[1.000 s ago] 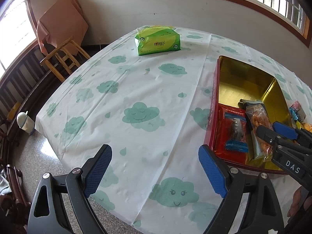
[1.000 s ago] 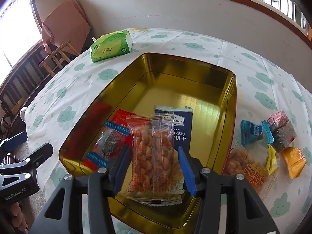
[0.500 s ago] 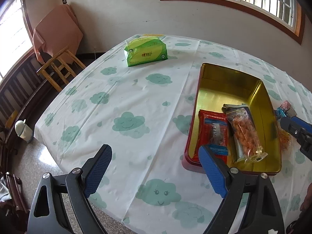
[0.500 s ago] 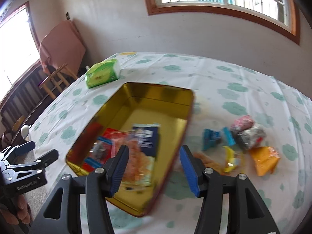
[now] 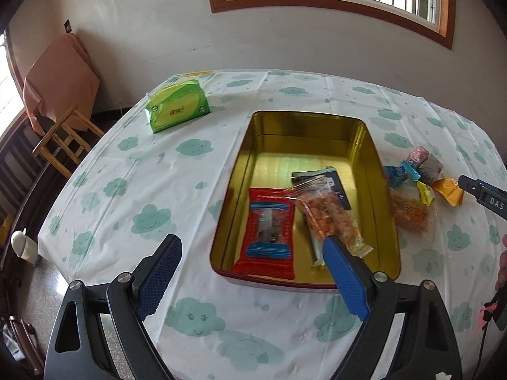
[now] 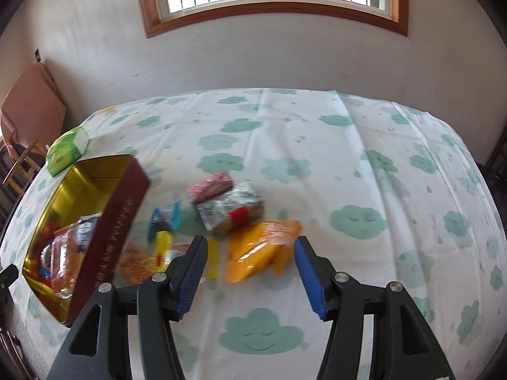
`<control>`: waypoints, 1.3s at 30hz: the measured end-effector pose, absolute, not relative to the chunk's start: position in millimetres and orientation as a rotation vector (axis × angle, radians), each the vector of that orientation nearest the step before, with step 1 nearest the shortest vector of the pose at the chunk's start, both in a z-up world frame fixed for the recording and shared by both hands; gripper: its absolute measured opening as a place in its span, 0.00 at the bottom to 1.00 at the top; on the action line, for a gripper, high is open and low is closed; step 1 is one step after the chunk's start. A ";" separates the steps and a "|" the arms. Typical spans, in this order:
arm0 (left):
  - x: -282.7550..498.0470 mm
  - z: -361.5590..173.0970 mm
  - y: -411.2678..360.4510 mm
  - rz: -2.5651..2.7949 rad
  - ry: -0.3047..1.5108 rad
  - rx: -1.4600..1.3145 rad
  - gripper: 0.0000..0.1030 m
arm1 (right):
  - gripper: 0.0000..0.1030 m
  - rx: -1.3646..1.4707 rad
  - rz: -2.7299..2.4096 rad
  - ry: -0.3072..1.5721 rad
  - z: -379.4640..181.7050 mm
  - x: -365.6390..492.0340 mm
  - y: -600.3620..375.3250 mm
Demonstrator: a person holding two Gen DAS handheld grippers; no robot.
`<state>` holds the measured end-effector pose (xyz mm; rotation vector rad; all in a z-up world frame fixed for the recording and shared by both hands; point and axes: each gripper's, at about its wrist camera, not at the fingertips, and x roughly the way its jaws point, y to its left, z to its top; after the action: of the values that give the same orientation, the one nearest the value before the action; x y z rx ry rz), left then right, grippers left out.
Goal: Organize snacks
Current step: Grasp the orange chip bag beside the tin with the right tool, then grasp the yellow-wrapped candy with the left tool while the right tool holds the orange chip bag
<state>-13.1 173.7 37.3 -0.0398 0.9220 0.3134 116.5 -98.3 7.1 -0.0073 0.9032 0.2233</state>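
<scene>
A gold tin (image 5: 304, 133) with red walls sits on the cloud-print tablecloth; it also shows in the right wrist view (image 6: 79, 177). In it lie a red packet (image 5: 269, 228), a clear packet of orange crackers (image 5: 329, 215) and a dark blue packet (image 5: 332, 183). Right of the tin lies a pile of loose snacks, among them an orange packet (image 6: 263, 250), a silver packet (image 6: 231, 209), a pink packet (image 6: 212, 185) and a yellow one (image 6: 163, 247). My left gripper (image 5: 250, 272) is open and empty before the tin's near wall. My right gripper (image 6: 250, 269) is open and empty, just short of the orange packet.
A green tissue pack (image 5: 176, 109) lies at the far left of the table. A wooden chair (image 5: 63, 139) and a draped folded table (image 5: 57, 76) stand beyond the table's left edge. A white wall with a window runs behind.
My right gripper let go of the cracker packet in the tin and swung right to the loose snack pile. My left gripper turned toward the tin.
</scene>
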 end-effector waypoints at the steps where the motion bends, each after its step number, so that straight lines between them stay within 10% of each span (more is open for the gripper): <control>1: -10.1 37.4 167.5 0.299 0.924 -0.034 0.86 | 0.57 -0.005 0.221 0.908 4.2 119.2 -102.0; 39: 79.6 5.9 24.4 -0.047 1.011 0.006 0.86 | 0.38 -0.038 0.161 0.892 -46.3 117.5 -177.1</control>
<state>79.6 24.4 5.9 0.0060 1.0110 -0.0473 117.5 -177.1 -46.3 -0.0382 0.8915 0.1608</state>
